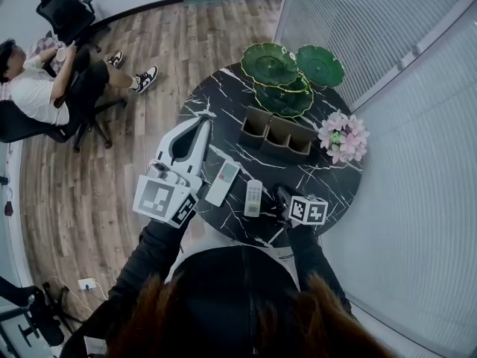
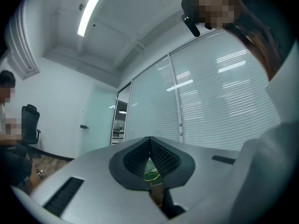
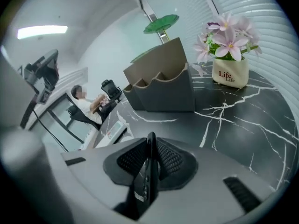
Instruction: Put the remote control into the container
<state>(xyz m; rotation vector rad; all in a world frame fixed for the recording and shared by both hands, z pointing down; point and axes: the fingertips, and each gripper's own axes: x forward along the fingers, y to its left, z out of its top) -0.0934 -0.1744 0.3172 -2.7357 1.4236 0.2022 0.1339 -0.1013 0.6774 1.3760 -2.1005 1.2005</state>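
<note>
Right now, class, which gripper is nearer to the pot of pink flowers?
Right. The right gripper, clamped on a black remote, sits at the table's near edge, short of the flower pot. The left gripper, shut, hangs over the left edge, beyond the container.

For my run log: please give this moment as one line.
left gripper: shut, empty | right gripper: shut on black remote | two white remotes: on table | container: black remote not yet inside

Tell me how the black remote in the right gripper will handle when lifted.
The black remote looks like rigid plastic, so it should not flex. It is slim and pinched by the right gripper, so it may pivot if swung. Being small, it is probably light.
</note>
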